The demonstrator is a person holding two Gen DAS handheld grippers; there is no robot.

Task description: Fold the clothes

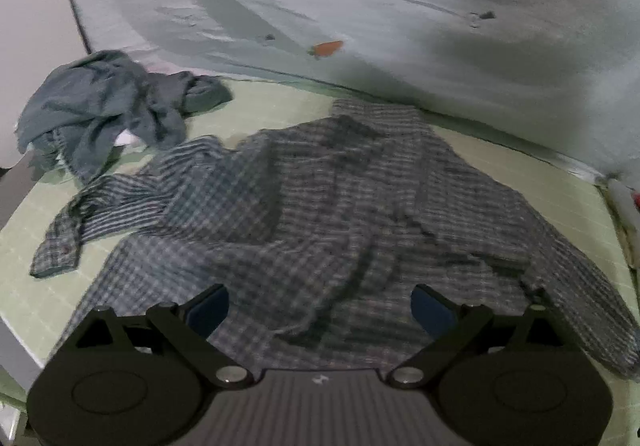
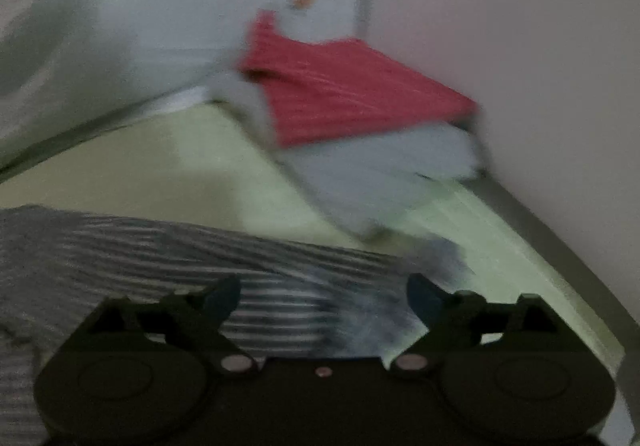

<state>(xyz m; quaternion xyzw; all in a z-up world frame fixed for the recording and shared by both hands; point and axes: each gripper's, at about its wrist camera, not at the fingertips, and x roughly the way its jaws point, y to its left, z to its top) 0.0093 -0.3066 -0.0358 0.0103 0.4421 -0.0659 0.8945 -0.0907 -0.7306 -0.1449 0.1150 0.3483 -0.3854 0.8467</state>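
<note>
A checked shirt (image 1: 320, 214) lies spread on the desk (image 1: 568, 198), one sleeve (image 1: 104, 214) stretched out to the left. Behind that sleeve, at the desk's far left, sits a crumpled garment (image 1: 108, 106). A sheet (image 1: 360, 6) hangs behind the desk. In the right wrist view, a stack of folded clothes (image 2: 360, 118) rests at the far corner, beyond the shirt's edge (image 2: 160, 258).

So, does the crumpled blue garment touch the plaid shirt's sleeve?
Cannot tell. In the left wrist view the blue garment lies against the plaid shirt sleeve's edge; blur hides contact or gap.
</note>
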